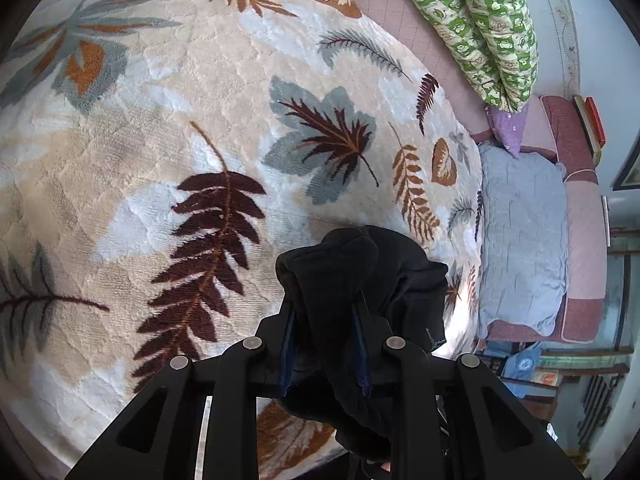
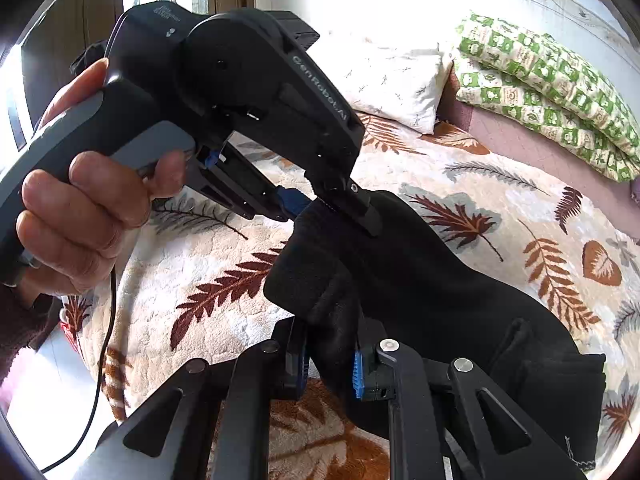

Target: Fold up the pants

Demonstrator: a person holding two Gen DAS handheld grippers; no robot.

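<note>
The black pants (image 2: pixel 432 280) hang bunched above the leaf-patterned blanket (image 2: pixel 480 184). My left gripper (image 1: pixel 326 312) is shut on a thick fold of the pants (image 1: pixel 360 276), held above the blanket (image 1: pixel 180 128). In the right wrist view the left gripper (image 2: pixel 328 204) shows from the side, pinching the pants' upper edge, with a hand on its handle. My right gripper (image 2: pixel 330 356) is shut on another bunch of the same cloth just below. The rest of the pants drapes down to the right.
A green patterned quilt (image 1: pixel 480 28) lies along the bed's far side, also in the right wrist view (image 2: pixel 552 92). A white pillow (image 2: pixel 392 84) sits at the head. A blue-grey cushion (image 1: pixel 520 240) lies on a pink bench beside the bed. A cable (image 2: pixel 104 360) hangs from the left gripper.
</note>
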